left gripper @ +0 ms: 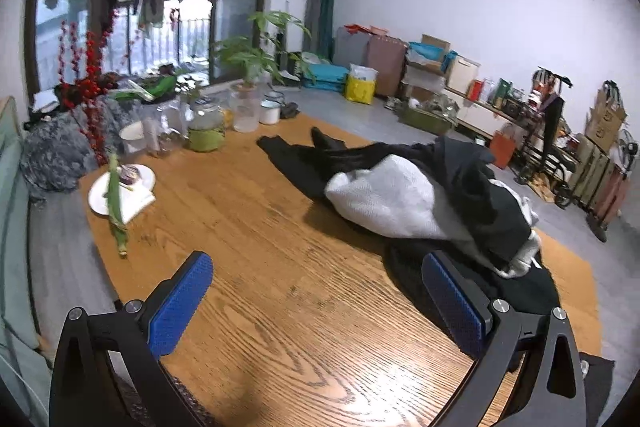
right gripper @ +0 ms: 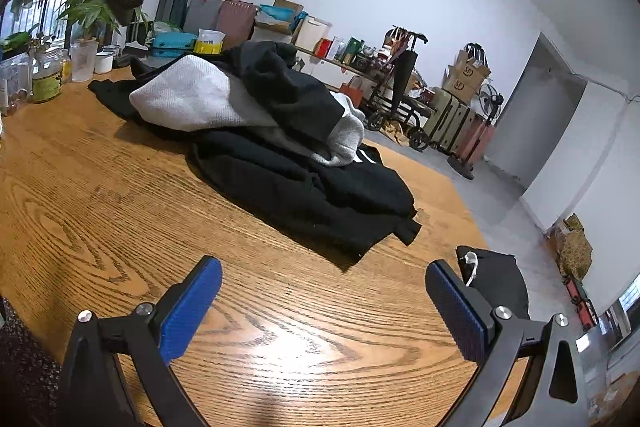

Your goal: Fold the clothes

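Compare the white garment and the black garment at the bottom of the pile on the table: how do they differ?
The white garment is pale with a ribbed knit look; the black garment is dark and plain. The white garment sits bunched up high in the pile; the black garment lies flatter, spread on the table beneath it. Neither is folded yet, and neither is held by a tool.
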Demonstrator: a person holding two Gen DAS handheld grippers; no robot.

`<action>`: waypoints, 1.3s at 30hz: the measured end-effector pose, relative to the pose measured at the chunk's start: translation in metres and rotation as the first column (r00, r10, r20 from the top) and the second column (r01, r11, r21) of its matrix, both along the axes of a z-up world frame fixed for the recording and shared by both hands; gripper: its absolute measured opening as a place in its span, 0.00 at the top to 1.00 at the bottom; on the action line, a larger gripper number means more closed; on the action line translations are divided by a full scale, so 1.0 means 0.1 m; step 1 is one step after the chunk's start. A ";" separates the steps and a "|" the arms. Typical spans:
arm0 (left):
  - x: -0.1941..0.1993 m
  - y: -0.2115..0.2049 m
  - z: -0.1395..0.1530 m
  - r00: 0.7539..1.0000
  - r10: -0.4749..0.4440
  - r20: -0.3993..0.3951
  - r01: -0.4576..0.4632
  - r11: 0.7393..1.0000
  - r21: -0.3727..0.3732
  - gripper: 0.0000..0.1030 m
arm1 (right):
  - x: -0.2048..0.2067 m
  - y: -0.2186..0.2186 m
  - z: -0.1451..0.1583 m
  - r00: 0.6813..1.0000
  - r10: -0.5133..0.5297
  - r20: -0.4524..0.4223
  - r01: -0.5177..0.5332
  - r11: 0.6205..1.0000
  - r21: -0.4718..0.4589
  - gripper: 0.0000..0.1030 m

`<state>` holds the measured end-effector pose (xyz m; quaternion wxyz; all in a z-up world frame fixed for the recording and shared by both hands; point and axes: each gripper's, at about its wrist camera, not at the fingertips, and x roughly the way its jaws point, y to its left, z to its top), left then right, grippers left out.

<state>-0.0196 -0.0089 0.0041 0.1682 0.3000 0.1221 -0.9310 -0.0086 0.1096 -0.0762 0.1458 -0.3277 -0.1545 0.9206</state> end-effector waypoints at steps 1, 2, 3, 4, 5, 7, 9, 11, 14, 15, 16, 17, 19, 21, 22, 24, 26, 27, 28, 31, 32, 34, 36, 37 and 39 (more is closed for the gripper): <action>-0.02 0.03 0.00 1.000 -0.010 0.005 0.010 1.000 0.002 0.00 | 0.00 0.00 0.00 1.000 0.003 0.004 -0.003 1.000 -0.002 0.00; -0.06 0.09 -0.01 1.000 -0.022 0.012 0.022 1.000 -0.012 0.00 | 0.00 0.01 0.00 1.000 0.002 0.005 -0.002 1.000 0.000 0.00; -0.09 0.15 -0.02 0.999 -0.033 0.020 0.034 0.999 -0.030 0.00 | 0.00 0.03 0.01 1.000 -0.005 0.004 0.005 1.000 0.005 0.00; -0.13 0.21 -0.02 0.999 -0.045 0.028 0.046 0.998 -0.048 0.00 | -0.01 0.05 0.01 1.000 -0.013 0.005 0.013 1.000 0.009 0.00; -0.15 0.25 -0.03 0.998 -0.061 0.025 0.062 0.997 -0.038 0.00 | -0.02 0.09 0.01 1.000 -0.025 0.011 0.025 1.000 -0.001 0.00; -0.21 0.33 -0.02 0.996 -0.093 0.012 0.093 0.996 -0.005 0.00 | -0.06 0.19 0.00 0.999 -0.047 0.015 0.047 0.999 -0.012 0.00; -0.26 0.40 -0.01 0.993 -0.122 -0.001 0.122 0.992 0.025 0.00 | -0.10 0.30 0.01 0.997 -0.069 0.016 0.069 0.997 -0.027 0.00; -0.33 0.48 -0.01 0.988 -0.153 -0.009 0.153 0.987 0.051 0.00 | -0.15 0.41 0.03 0.996 -0.092 0.019 0.093 0.995 -0.043 0.00; -0.44 0.61 0.00 0.980 -0.199 -0.012 0.200 0.978 0.067 0.00 | -0.24 0.56 0.03 0.993 -0.115 0.028 0.117 0.990 -0.075 0.00; -0.48 0.65 0.00 0.977 -0.212 -0.016 0.213 0.975 0.063 0.00 | -0.27 0.61 0.02 0.992 -0.121 0.031 0.123 0.989 -0.086 0.00; -0.51 0.69 -0.01 0.974 -0.225 -0.019 0.225 0.973 0.057 0.00 | -0.30 0.65 0.02 0.991 -0.126 0.035 0.129 0.987 -0.095 0.00; -0.54 0.73 -0.01 0.972 -0.235 -0.020 0.236 0.971 0.048 0.00 | -0.33 0.68 0.01 0.991 -0.130 0.040 0.133 0.986 -0.104 0.00; -0.58 0.79 -0.02 0.967 -0.254 -0.022 0.255 0.966 0.034 0.00 | -0.39 0.75 -0.03 0.989 -0.142 0.050 0.147 0.983 -0.114 0.00; -0.63 0.84 -0.06 0.964 -0.264 -0.015 0.264 0.964 0.034 0.00 | -0.44 0.79 -0.07 0.987 -0.148 0.061 0.155 0.980 -0.123 0.00; -0.65 0.85 -0.07 0.964 -0.265 -0.012 0.265 0.964 0.035 0.00 | -0.46 0.80 -0.09 0.986 -0.150 0.068 0.158 0.979 -0.129 0.00; -0.69 0.87 -0.11 0.964 -0.266 -0.005 0.266 0.963 0.033 0.00 | -0.50 0.83 -0.13 0.985 -0.153 0.081 0.163 0.977 -0.139 0.00; -0.72 0.87 -0.15 0.962 -0.271 -0.001 0.271 0.962 0.032 0.00 | -0.52 0.83 -0.16 0.985 -0.146 0.090 0.158 0.976 -0.149 0.00; -0.73 0.86 -0.16 0.961 -0.275 0.001 0.275 0.961 0.034 0.00 | -0.53 0.83 -0.17 0.986 -0.140 0.094 0.154 0.976 -0.154 0.00; -0.74 0.85 -0.18 0.959 -0.282 0.001 0.282 0.959 0.040 0.00 | -0.54 0.83 -0.18 0.986 -0.135 0.098 0.149 0.976 -0.160 0.00; -0.76 0.80 -0.21 0.950 -0.313 -0.010 0.313 0.948 0.063 0.00 | -0.58 0.83 -0.21 0.988 -0.112 0.107 0.130 0.974 -0.186 0.00; -0.76 0.78 -0.22 0.948 -0.319 -0.017 0.319 0.946 0.061 0.00 | -0.59 0.83 -0.22 0.989 -0.102 0.108 0.122 0.973 -0.194 0.00; -0.77 0.73 -0.23 0.942 -0.334 -0.033 0.335 0.941 0.054 0.00 | -0.61 0.84 -0.22 0.993 -0.070 0.099 0.090 0.973 -0.213 0.00; -0.78 0.66 -0.22 0.933 -0.355 -0.054 0.358 0.933 0.044 0.00 | -0.64 0.86 -0.22 0.997 -0.026 0.070 0.041 0.971 -0.236 0.00; -0.78 0.63 -0.22 0.929 -0.366 -0.062 0.369 0.929 0.042 0.00 | -0.66 0.88 -0.21 0.999 -0.001 0.049 0.013 0.969 -0.248 0.00; -0.82 0.53 -0.21 0.920 -0.383 -0.081 0.386 0.922 0.027 0.00 | -0.74 0.94 -0.19 1.000 0.028 0.001 -0.027 0.968 -0.249 0.00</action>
